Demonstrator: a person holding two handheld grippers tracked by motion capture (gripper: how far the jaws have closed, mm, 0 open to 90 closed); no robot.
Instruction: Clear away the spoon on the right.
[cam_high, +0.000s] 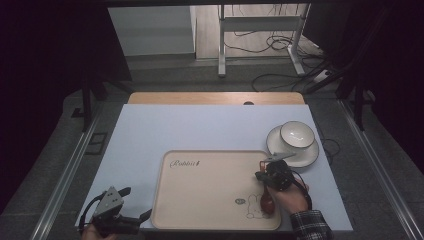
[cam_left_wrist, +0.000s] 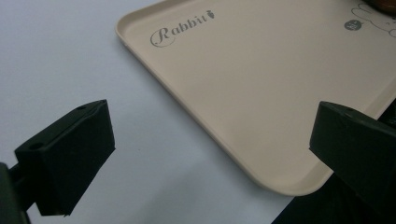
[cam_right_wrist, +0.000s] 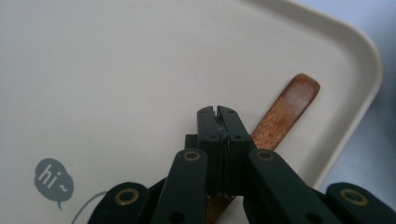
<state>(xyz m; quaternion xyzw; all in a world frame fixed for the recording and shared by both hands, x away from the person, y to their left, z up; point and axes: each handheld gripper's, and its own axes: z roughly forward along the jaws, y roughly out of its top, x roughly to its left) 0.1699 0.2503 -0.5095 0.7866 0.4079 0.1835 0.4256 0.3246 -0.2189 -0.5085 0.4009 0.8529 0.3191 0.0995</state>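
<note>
A wooden spoon (cam_right_wrist: 285, 109) lies on a beige tray (cam_high: 210, 220) at the lower right of the high view, its dark bowl (cam_high: 266, 201) near the tray's lower edge beside a printed rabbit. In the right gripper view the right claw (cam_right_wrist: 217, 110) is pressed together, and the spoon's handle runs beneath it; whether it pinches the handle cannot be told. The handle's rounded end points toward the upper right of that frame, near the tray's corner. In the high view the long axis runs roughly bottom to top. The step appears to be placing the spoon on the tray; the next move likely calls for parting the jaws and lifting clear. The left claw (cam_left_wrist: 205, 154) is spread wide, hovering at the tray's lower left corner above the bench (cam_high: 145, 135).
</note>
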